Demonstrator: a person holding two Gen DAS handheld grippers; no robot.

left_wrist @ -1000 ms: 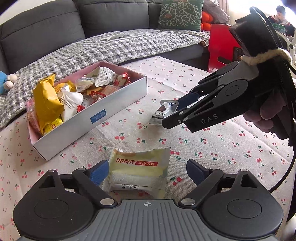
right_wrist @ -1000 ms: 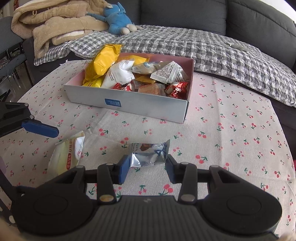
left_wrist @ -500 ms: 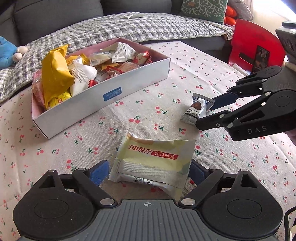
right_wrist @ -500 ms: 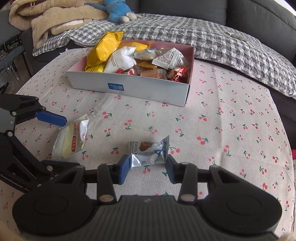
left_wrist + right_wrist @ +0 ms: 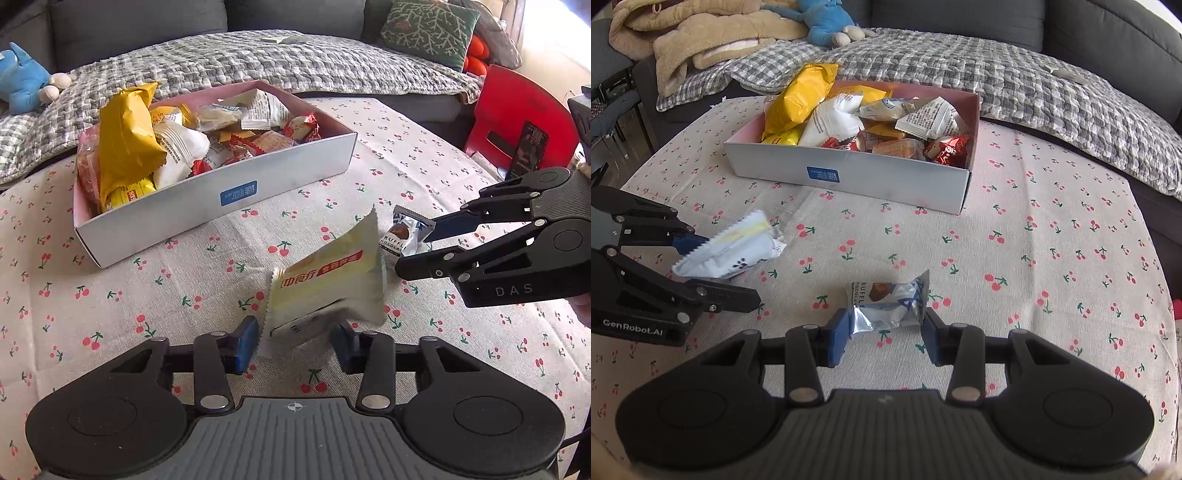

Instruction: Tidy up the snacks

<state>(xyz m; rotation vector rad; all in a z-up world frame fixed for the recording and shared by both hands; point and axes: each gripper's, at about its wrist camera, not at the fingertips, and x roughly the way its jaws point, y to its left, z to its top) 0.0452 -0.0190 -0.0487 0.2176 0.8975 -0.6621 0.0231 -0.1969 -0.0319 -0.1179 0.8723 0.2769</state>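
Pale yellow snack packet [image 5: 328,284], red label band, tilted up off the cloth; left gripper [image 5: 295,345] jaws have just been closing and now pinch its lower end. Silver-blue truffle chocolate wrapper [image 5: 888,304], clamped between the narrow-set fingers of the right gripper [image 5: 884,334], just right of the yellow packet. White box [image 5: 886,181], pink inside, heaped with wrapped snacks, farther back. Cherry-print tablecloth [image 5: 1052,277]; grey sofa [image 5: 1108,33] with checked quilt [image 5: 1034,92] behind. Blue plush toy [image 5: 827,18] on the quilt.
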